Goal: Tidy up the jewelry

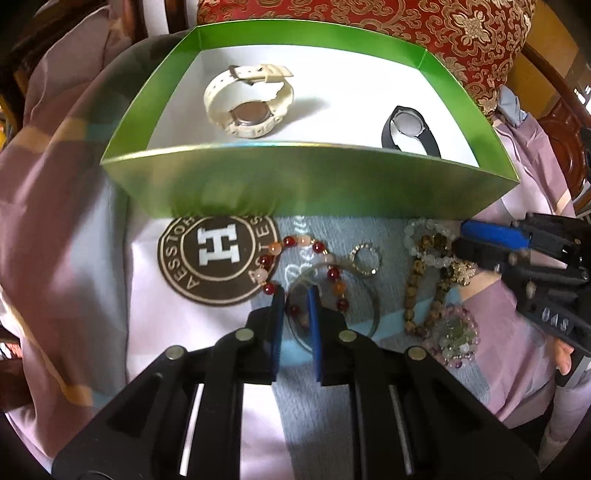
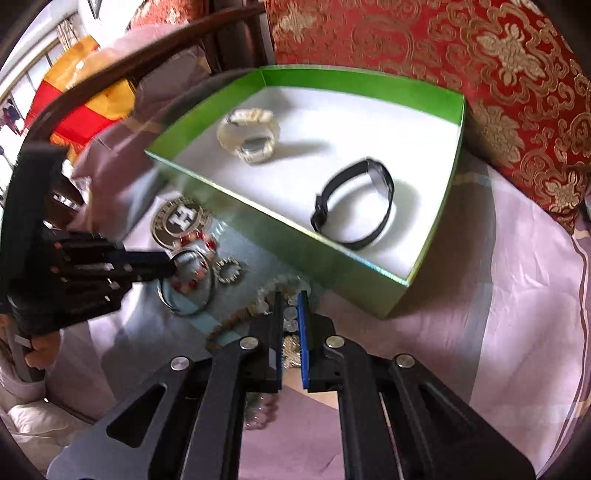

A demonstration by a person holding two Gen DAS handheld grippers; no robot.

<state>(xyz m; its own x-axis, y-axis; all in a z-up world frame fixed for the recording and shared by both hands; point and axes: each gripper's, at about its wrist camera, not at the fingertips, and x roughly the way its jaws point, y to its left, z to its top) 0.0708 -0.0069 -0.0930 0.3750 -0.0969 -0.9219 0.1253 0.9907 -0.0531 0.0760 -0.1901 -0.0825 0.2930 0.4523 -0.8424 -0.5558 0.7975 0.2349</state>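
- The bedspread (image 1: 74,258), pale pink and blue, carries everything; a red cushion (image 1: 369,22) lies behind.
- The green box (image 1: 314,184) holds a white watch (image 1: 243,99) at its left and a black watch (image 1: 410,129) at its right, well apart.
- In front of the box: a round badge (image 1: 218,258), a red bead bracelet (image 1: 306,269), a thin bangle (image 1: 369,302), a small ring (image 1: 365,258), a brown bead strand (image 1: 417,288), white beads (image 1: 424,236).
- The left gripper (image 1: 297,295) has its jaws narrowly apart over the red bracelet and bangle; whether it pinches them I cannot tell.
- The right gripper (image 2: 290,299) is narrowly parted around the white beads.
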